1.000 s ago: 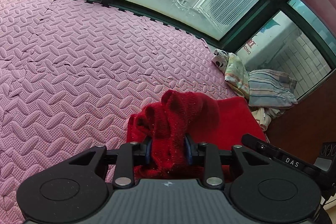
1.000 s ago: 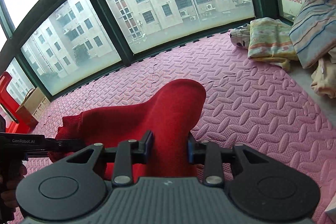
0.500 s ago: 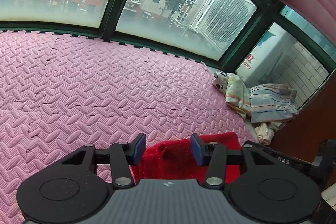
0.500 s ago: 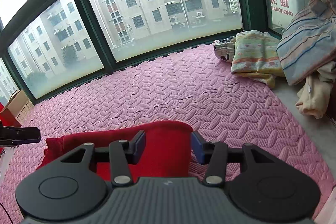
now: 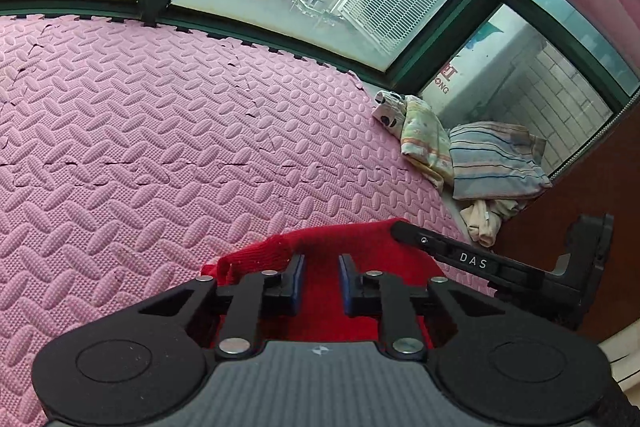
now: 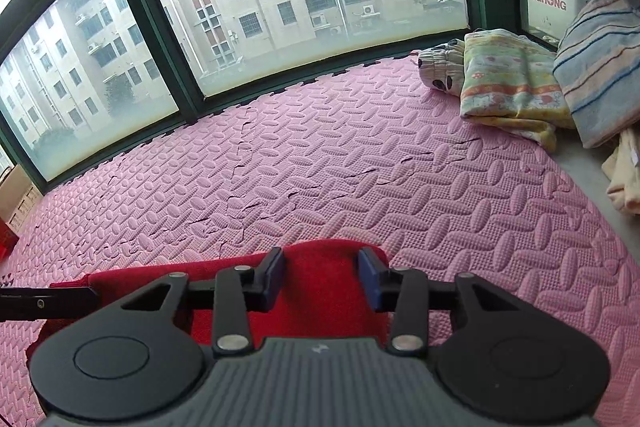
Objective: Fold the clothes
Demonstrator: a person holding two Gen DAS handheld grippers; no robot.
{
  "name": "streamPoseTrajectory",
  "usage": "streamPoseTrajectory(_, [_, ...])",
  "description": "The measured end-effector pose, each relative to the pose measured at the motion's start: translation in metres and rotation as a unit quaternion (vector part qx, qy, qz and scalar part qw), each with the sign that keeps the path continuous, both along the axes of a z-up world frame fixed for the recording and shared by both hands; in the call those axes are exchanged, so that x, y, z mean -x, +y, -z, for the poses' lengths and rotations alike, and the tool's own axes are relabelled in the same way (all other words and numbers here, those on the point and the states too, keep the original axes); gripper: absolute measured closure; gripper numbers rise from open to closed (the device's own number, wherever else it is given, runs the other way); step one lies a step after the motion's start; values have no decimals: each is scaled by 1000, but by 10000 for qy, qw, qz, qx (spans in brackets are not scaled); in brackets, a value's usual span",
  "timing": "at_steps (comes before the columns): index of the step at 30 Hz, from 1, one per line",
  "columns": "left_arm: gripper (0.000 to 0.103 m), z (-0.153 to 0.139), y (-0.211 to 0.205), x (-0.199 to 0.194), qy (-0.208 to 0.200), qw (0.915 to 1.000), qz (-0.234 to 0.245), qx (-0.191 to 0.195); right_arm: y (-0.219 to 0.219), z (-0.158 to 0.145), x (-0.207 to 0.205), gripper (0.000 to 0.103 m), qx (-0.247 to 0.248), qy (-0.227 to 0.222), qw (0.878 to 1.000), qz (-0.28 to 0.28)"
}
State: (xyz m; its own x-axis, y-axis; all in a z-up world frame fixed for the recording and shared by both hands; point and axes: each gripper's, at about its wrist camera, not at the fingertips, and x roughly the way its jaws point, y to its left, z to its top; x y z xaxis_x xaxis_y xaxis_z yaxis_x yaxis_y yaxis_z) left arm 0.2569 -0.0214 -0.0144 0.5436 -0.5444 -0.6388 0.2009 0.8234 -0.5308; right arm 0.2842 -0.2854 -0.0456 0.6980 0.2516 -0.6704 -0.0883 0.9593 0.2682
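A red knitted garment [image 5: 332, 247] lies flat on the pink foam mat [image 5: 160, 147], folded over, with a cuff sticking out at its left edge. My left gripper [image 5: 322, 279] hovers over its near part. Its jaws are closing, a narrow gap is left, and the pads press on nothing; the cloth shows below the gap. In the right wrist view the same garment [image 6: 320, 303] lies under my right gripper [image 6: 322, 275], whose jaws stand wider and are also closing, apart from the cloth. Each view shows a black side bar of the other gripper [image 5: 472, 261] [image 6: 40, 303].
Folded clothes are piled at the mat's far right corner: a striped piece [image 5: 496, 163], a yellow patterned piece [image 5: 424, 143] and a cream one [image 5: 484, 219]. Dark-framed windows [image 6: 192, 95] close off the far side. A brown wooden panel [image 5: 580, 187] stands on the right, a cardboard box [image 6: 20, 195] far left.
A second ago both grippers held bunched red cloth raised. They let go, and the garment now lies flat. The left jaws have since narrowed, and both grippers sit lower over the cloth.
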Motion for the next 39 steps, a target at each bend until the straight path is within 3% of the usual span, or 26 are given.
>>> streamPoseTrajectory(5, [92,19,13,-2,164,9996,-109,197,14,9,1,61,372,-90,9992,-62])
streamPoseTrajectory(9, [92,20,16,-1,177,9994,-153,270,-3,-5,10,62,58,-96,9999,-111])
streamPoseTrajectory(17, [92,20,14,2,109,9994,-209,237,-6,-21,90,62,475,-200,9977,-434])
streamPoseTrajectory(24, [94,21,13,2,79,9996,-230,169,4,-7,132,62,649,-382,9963,-423])
streamPoseTrajectory(28, [95,24,17,2,144,9991,-294,274,6,0,134,62,723,-514,9953,-399])
streamPoseTrajectory(33, [95,22,16,4,87,9994,-269,214,13,-26,139,62,804,-742,9931,-431])
streamPoseTrajectory(39, [95,20,15,5,76,9995,-265,156,74,-36,131,62,590,-963,9870,-1139])
